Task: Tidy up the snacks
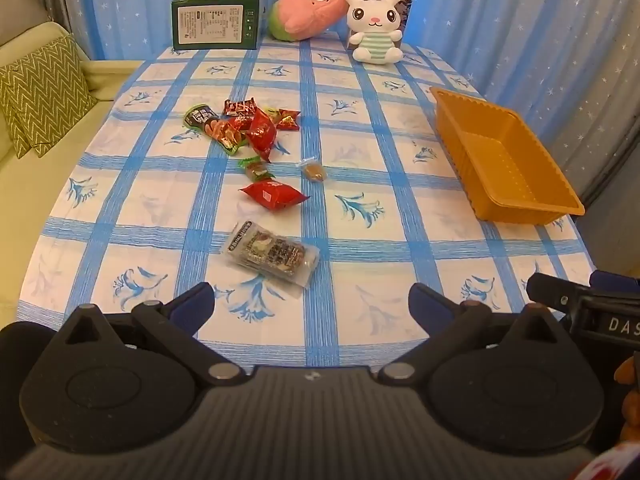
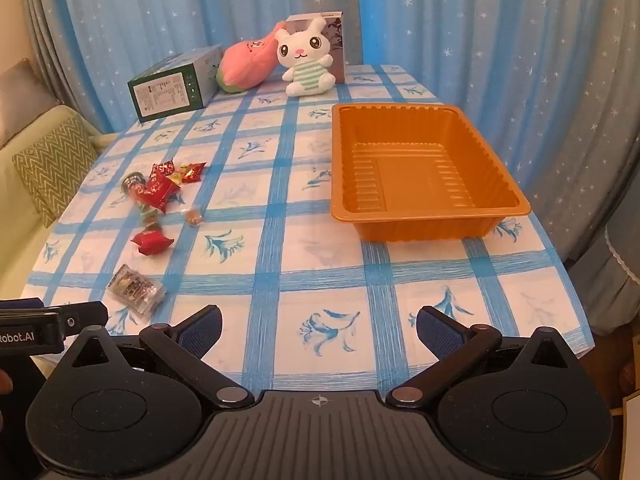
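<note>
Several snack packets lie on the blue-checked tablecloth. Farthest back is a heap of red and green wrappers [image 1: 244,126]; nearer come a red packet [image 1: 274,195], a small clear-wrapped brown sweet [image 1: 313,171] and a clear pack of dark biscuits [image 1: 272,253]. The same heap [image 2: 160,186] and biscuit pack [image 2: 136,287] appear in the right wrist view. An orange plastic tray [image 2: 424,176] stands empty on the table's right side. My left gripper [image 1: 312,300] is open over the near edge, just short of the biscuit pack. My right gripper [image 2: 318,324] is open too, in front of the tray.
At the table's far end stand a green carton [image 1: 218,18], a pink-green plush [image 1: 308,14], a white rabbit plush [image 1: 374,24] and a box behind it. A sofa with chevron cushions [image 1: 44,92] is on the left. Blue star curtains hang around.
</note>
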The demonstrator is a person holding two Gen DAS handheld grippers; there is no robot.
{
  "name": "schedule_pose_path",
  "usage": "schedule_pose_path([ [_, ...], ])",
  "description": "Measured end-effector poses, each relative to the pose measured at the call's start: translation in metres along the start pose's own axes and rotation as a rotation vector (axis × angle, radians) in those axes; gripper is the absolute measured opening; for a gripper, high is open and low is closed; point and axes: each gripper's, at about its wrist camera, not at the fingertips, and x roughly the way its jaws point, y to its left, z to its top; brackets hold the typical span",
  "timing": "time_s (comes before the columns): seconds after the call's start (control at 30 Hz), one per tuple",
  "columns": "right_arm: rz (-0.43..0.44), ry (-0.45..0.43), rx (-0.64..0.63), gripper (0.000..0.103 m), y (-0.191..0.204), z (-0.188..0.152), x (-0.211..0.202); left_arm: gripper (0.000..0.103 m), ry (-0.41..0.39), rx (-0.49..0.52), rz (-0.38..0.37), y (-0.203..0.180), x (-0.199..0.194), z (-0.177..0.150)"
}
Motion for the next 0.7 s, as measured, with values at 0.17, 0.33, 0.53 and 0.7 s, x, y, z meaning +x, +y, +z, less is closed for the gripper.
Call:
schedule_pose_path([
  [0.17,-0.007,-0.004,-0.004,0.103,-0.0003,-0.0001,-0.0003,0.102,0.003,0.005,0.002,-0.0026,0.0006,0.0003],
  [0.33,-0.009,-0.001,-0.006,0.103,0.0009,-0.0005,0.0000,0.102,-0.015,0.009,0.004,-0.0021,-0.0019,0.0000],
  [0.53,-0.010,-0.004,-0.004,0.103,-0.0007,0.0005,-0.0005,0.102,-0.013,0.012,0.000,-0.0019,-0.0025,0.0014],
  [0.7,-0.009,-0.007,-0.004,0.103,-0.0006,0.0017,-0.0002,0.102,-0.019,0.013,0.001,-0.0044,-0.0025,-0.0019],
])
